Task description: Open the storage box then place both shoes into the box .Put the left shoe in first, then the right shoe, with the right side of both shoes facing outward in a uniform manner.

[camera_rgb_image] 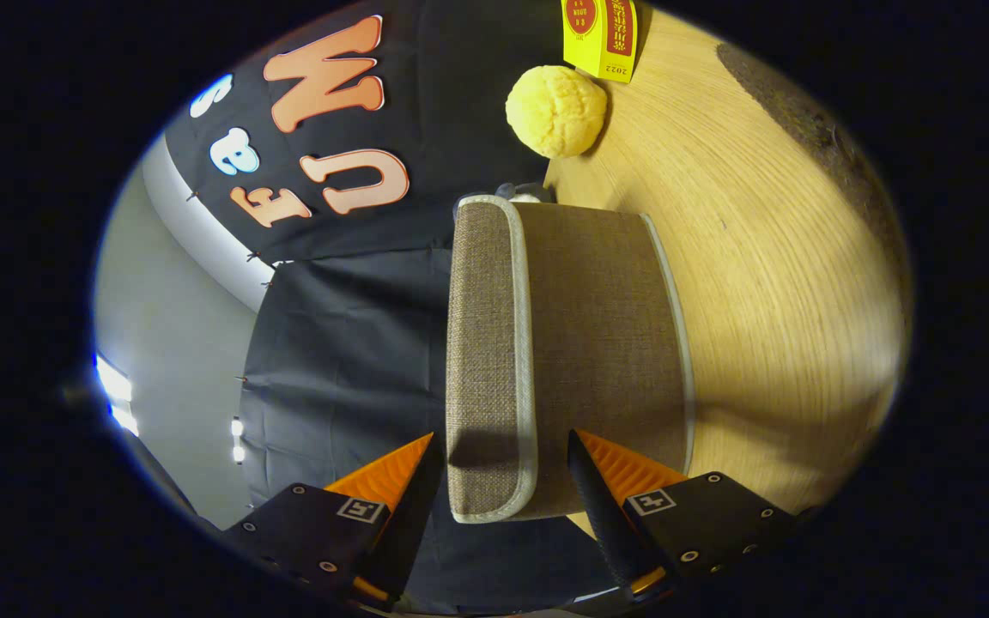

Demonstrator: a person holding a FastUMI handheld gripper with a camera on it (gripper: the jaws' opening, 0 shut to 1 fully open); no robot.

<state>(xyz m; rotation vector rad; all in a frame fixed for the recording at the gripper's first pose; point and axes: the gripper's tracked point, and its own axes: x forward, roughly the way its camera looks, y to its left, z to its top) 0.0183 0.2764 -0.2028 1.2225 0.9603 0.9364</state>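
Gripper (503,455) rolled sideways, so the table (769,283) stands like a wall at 3 o'clock and the booth cloth (348,343) at 9. Jaws spread, w/ the near end of the box (563,352) betw them. One finger (409,481) sits on the cloth side of the lid (486,343), the other (602,506) on the box body side. Can't tell if either finger actually touches the fabric; a small gap shows by the lid-side one, so not a firm pinch.

Box: brown woven fabric w/ pale piping (527,343) along the lid rim and along the base edge. Lid looks down on the body, box resting on the table, running from the fingers toward 12 o'clock. Dark shadow on the lid near the fingers.

Beyond the box, at 12 o'clock: a yellow bumpy ball (556,110) on the table, just off the box's far end, not touching. Past the ball, a yellow carton (602,34) w/ red print, close beside the ball.

Dark rough patch (786,103) on the table at about 1–2 o'clock, well apart from the box. Grey wall (168,360) w/ bright lights (117,395) past the cloth at 8–9 o'clock.
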